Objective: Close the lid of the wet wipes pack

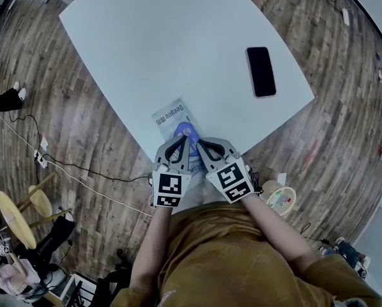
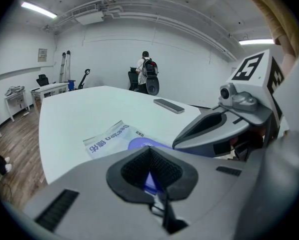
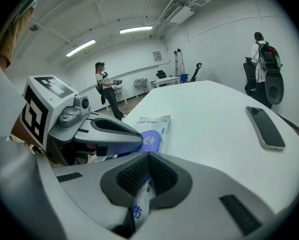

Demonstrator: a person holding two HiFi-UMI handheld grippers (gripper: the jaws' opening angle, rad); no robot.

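Observation:
The wet wipes pack [image 1: 170,116] lies at the near edge of the white table [image 1: 178,43], white with blue print and a blue oval lid [image 1: 184,132]. Both grippers sit side by side over its near end. My left gripper [image 1: 179,144] is shut, and a strip of the blue lid [image 2: 142,144] shows between its pads in the left gripper view. My right gripper [image 1: 202,146] is shut on the pack's near edge; printed white film fills the gap at its pads [image 3: 139,204]. In the right gripper view, the lid [image 3: 149,140] lies partly under the left gripper [image 3: 109,129].
A black phone [image 1: 261,71] lies on the table to the right, well apart from the pack. Wooden floor surrounds the table, with stools [image 1: 18,210] and a cable at the left. People stand far off across the room [image 2: 147,74].

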